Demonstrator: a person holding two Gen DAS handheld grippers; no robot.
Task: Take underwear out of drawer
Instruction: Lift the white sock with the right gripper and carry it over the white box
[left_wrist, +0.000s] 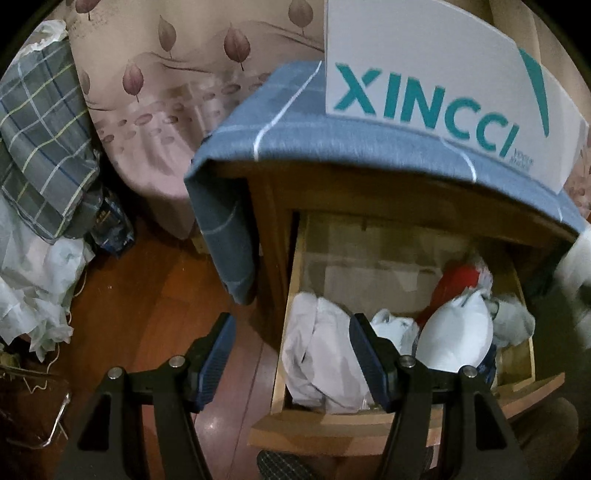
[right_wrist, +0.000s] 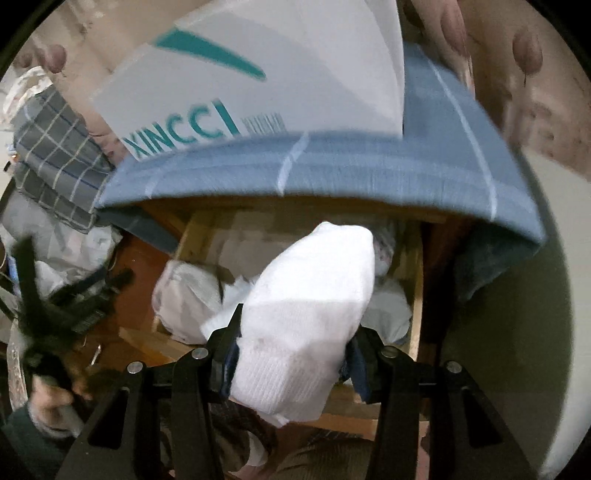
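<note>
The wooden drawer (left_wrist: 295, 295) of a nightstand stands pulled open. It holds crumpled white garments (left_wrist: 321, 354), a white cup-shaped piece (left_wrist: 458, 336) and something red (left_wrist: 454, 284). My left gripper (left_wrist: 291, 354) is open and empty, low over the drawer's left side. My right gripper (right_wrist: 291, 354) is shut on a white knitted garment (right_wrist: 306, 306) and holds it above the drawer (right_wrist: 415, 295). That garment shows blurred at the right edge of the left wrist view (left_wrist: 576, 266). The left gripper appears blurred at the left of the right wrist view (right_wrist: 74, 295).
A blue checked cloth (left_wrist: 369, 144) covers the nightstand top, with a white XINCCI box (left_wrist: 424, 85) on it. A leaf-patterned bedspread (left_wrist: 166, 92) hangs behind. Plaid cloth (left_wrist: 40, 147) and white bags (left_wrist: 33, 288) pile on the wooden floor (left_wrist: 147, 314) at the left.
</note>
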